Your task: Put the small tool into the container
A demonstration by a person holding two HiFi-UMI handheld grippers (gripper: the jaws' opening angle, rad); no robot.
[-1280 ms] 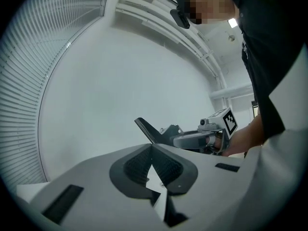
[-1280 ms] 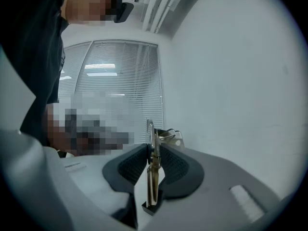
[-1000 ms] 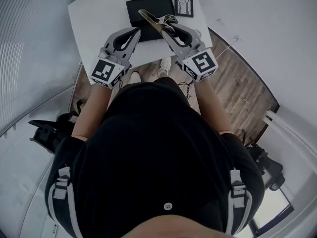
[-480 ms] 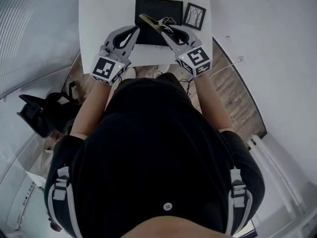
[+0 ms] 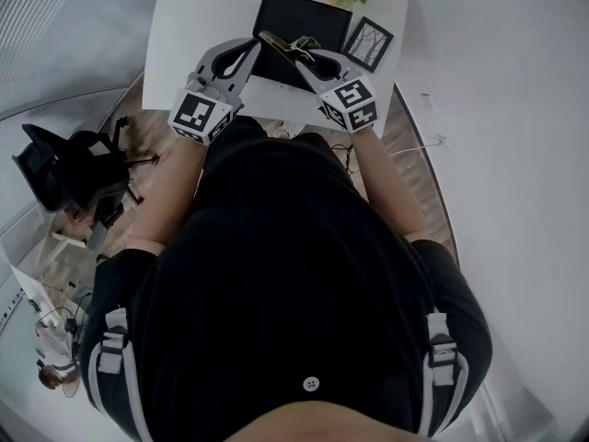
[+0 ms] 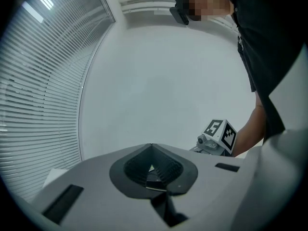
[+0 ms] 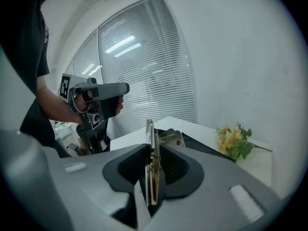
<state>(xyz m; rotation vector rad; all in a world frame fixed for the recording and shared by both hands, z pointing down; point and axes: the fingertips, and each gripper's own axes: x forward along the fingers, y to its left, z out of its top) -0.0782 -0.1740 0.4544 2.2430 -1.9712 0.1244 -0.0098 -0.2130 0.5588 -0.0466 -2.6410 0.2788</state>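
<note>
Brass-toned metal implement (image 7: 152,138) clamped edge-on in right tool (image 5: 302,55), held over near edge of black tray (image 5: 308,17). Judged stiff, light, smooth-sided, likely slippery; flat shank best gripped, spring avoided. Tray shallow, rectangular, matte, on white tabletop (image 5: 198,17). Left tool (image 5: 247,58) closed, nothing held, beside tray's near-left corner.

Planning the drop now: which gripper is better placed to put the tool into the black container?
Right. The right gripper is clamped on the metal tool, which points over the black container in the head view. The left gripper is shut and empty, near the container's left edge.
</note>
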